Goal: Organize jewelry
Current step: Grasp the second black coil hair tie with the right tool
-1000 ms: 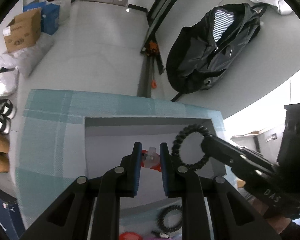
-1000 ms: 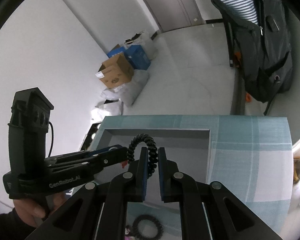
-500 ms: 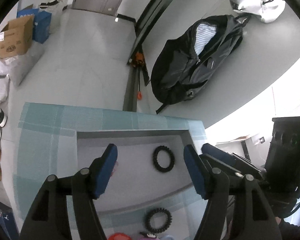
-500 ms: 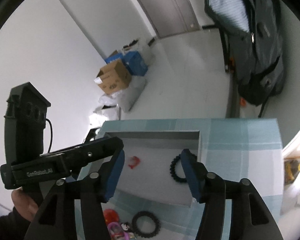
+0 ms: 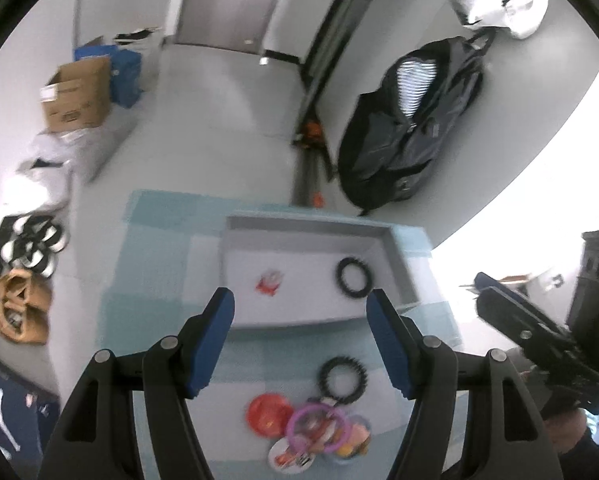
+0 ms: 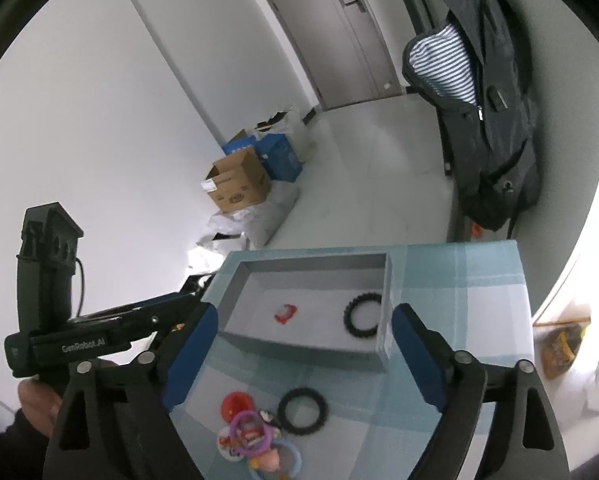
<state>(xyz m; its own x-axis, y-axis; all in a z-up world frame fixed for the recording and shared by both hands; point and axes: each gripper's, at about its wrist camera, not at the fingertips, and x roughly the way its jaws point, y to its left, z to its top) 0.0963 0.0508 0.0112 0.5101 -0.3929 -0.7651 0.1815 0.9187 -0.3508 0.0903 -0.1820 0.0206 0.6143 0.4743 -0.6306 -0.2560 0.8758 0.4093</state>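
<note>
A grey open box [image 5: 401, 268] [image 6: 383, 344] stands on a teal checked cloth. Inside it lie a small red piece [image 5: 269, 281] [image 6: 285, 312] and a black beaded ring [image 5: 354, 275] [image 6: 362, 316]. In front of the box lie another black ring [image 5: 343, 379] [image 6: 302, 405], a red round piece [image 5: 268, 414] [image 6: 235, 403], a purple ring [image 5: 317, 426] [image 6: 251, 434] and other small trinkets in a pile. My left gripper [image 5: 301, 340] is open and empty above the cloth. My right gripper [image 6: 299, 354] is open and empty above the box's near wall.
The cloth-covered table [image 6: 479, 300] is small, with its edges near the box. On the floor beyond are a cardboard box [image 5: 77, 96] [image 6: 237, 184], a black backpack [image 5: 411, 132] [image 6: 495, 132] and shoes [image 5: 23, 276].
Both grippers opened and let go: the red piece and a black ring now lie in the box. Both grippers have pulled back and up, so the pile in front shows.
</note>
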